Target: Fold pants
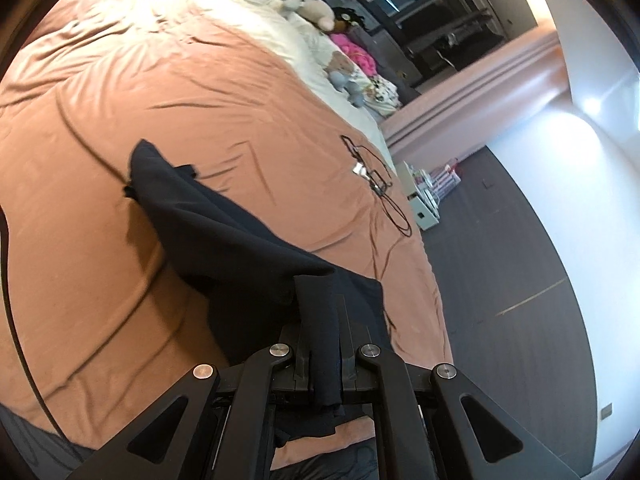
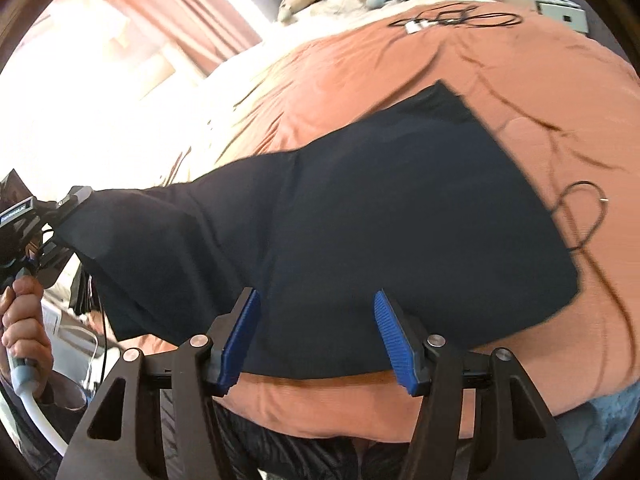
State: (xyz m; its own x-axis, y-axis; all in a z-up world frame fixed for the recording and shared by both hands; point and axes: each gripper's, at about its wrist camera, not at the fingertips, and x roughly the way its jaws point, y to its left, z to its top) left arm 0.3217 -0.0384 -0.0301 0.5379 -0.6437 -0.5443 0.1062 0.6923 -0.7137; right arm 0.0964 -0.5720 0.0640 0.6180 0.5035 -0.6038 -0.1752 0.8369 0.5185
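Note:
Dark navy pants (image 2: 400, 200) lie spread on an orange bedspread (image 2: 540, 80), one end lifted off the bed to the left. My left gripper (image 1: 320, 312) is shut on a fold of the pants (image 1: 224, 232), and cloth hangs from its jaws down over the linkage. In the right wrist view the left gripper (image 2: 68, 204) holds that raised end, with a person's hand (image 2: 24, 320) on its handle. My right gripper (image 2: 316, 294) stands open at the near edge of the pants. Its blue pads (image 2: 240, 336) sit wide apart and do not press the cloth.
A black cable with a white adapter (image 1: 376, 176) lies on the bedspread (image 1: 120, 100), and another cable loop (image 2: 584, 216) curls beside the pants. Soft toys (image 1: 316, 8) and pillows crowd the head of the bed. Dark floor (image 1: 520, 260) and a white box (image 1: 424, 208) are beside the bed.

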